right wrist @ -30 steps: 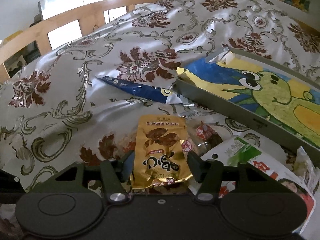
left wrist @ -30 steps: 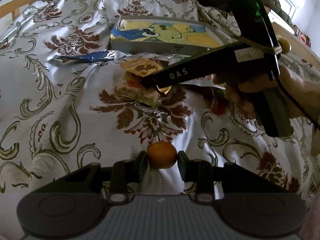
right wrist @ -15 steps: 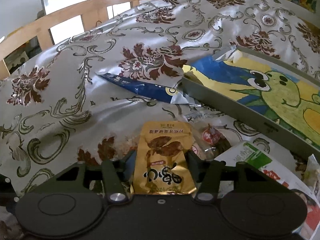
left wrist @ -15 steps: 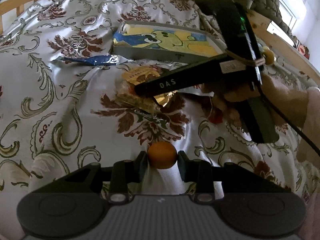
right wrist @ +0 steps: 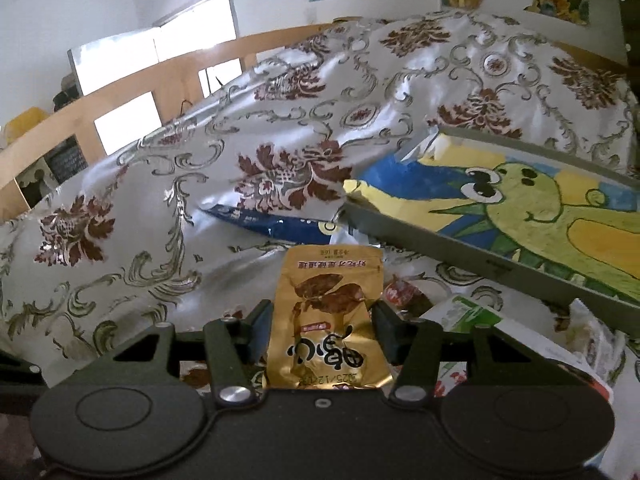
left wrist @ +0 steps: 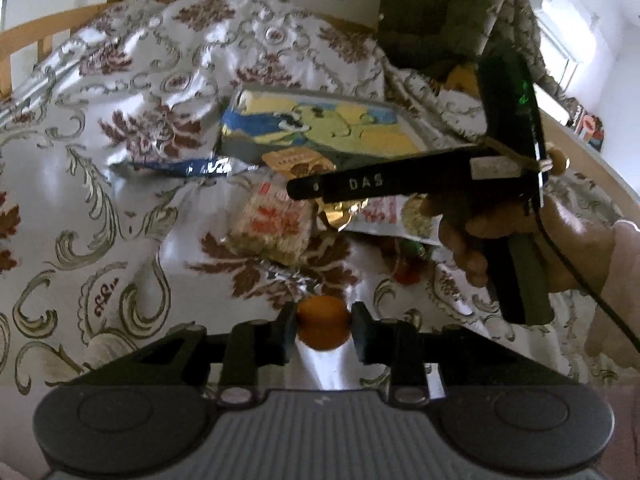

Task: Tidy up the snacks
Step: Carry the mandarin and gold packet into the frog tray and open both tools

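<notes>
Snacks are already in both tools: the left hand-held gripper (left wrist: 323,325) is closing its jaws on a small orange ball (left wrist: 322,322), and the pads touch it on both sides; the right hand-held gripper (right wrist: 322,330) is clenched on a gold pouch (right wrist: 326,316), which stands upright between its fingers. Ahead of both lies a tray (right wrist: 494,258) with a green cartoon picture inside, on the flowered bed cover (right wrist: 180,200). Just in front of the right gripper, a blue packet (right wrist: 276,222) and other wrappers are scattered. I judge that both snacks go to the tray. To do it well, keep the grip firm, lift over the near wall, and release low inside.
</notes>
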Available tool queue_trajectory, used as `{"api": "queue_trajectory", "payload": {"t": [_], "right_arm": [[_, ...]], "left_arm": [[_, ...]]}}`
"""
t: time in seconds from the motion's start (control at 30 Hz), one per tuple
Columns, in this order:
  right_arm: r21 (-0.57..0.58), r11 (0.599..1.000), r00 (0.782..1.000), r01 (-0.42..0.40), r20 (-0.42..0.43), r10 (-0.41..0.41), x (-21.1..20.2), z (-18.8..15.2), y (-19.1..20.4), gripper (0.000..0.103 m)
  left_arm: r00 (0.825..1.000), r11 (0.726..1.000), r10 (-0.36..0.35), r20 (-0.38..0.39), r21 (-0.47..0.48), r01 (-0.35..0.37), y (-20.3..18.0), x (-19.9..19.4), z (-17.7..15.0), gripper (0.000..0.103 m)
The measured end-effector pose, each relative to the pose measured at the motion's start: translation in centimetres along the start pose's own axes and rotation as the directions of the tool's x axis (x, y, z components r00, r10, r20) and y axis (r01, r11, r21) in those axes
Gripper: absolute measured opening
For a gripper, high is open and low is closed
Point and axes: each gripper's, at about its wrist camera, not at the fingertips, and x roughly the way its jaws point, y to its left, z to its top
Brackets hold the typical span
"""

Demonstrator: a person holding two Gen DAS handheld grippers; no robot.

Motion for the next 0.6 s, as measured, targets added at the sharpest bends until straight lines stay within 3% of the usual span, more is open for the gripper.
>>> {"api": "queue_trajectory", "payload": {"t": [0.17, 0.37, 0.6], "right_arm": [[0.012, 1.000, 1.000, 0.008, 0.003, -0.008, -0.9, -0.4, 0.3, 0.055], [0.030, 1.000, 1.000, 0.008, 0.002, -0.008, -1.3, -1.2, 0.3, 0.056], [0.062, 0.998, 1.000, -0.005, 0.018, 0.004, -1.2, -2.1, -0.5, 0.056]], "left_arm": [[1.000, 0.999, 0.006, -0.019, 0.039, -0.005, -0.5, 0.3, -0.1, 0.024], [0.984, 0.986, 0.065, -0.168, 0.163, -0.037, -1.8, 3.0, -1.7, 0.024], [0.976, 0.983, 0.073, -0.203, 0.182, -0.036, -2.1, 4.7, -2.0, 0.044]]}}
